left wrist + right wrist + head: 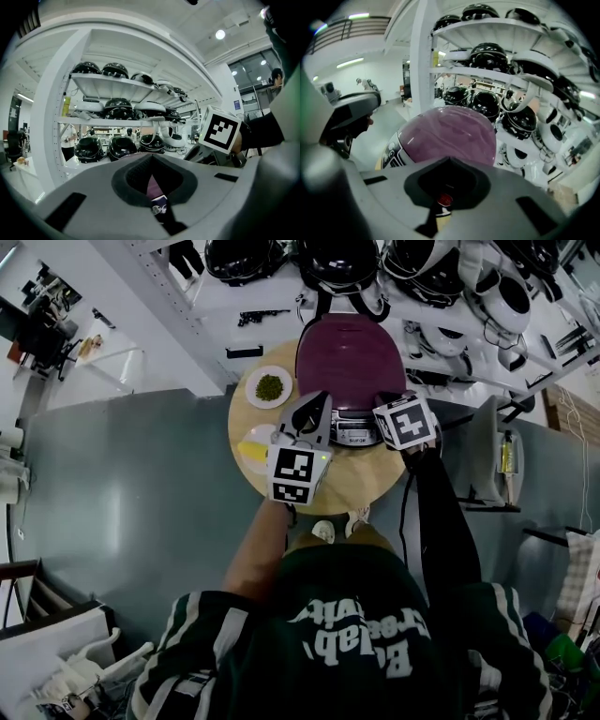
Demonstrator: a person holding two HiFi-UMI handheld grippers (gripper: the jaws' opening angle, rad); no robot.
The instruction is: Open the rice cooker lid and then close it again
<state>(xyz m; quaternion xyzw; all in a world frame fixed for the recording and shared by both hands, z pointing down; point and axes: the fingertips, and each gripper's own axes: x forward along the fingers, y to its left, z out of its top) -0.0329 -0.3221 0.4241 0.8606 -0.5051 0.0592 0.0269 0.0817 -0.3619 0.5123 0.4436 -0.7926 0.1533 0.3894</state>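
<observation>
Head view: left hand-held gripper (317,401) and right hand-held gripper (382,399), both pressed together, hover at the closed rice cooker's (352,357) 6 o'clock; plate (269,386) at its 9 o'clock on the tabletop (361,482).

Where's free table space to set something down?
Bare strip of table along its near edge, in front of the cooker. Left side crowded: plate, yellow item. The left gripper and right gripper hang over the cooker's front panel.

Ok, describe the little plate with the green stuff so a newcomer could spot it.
Find the round wooden table before the white shelves. At its far-left edge, left of the purple-lidded rice cooker, sits a small white plate; it alone holds a green heap.
</observation>
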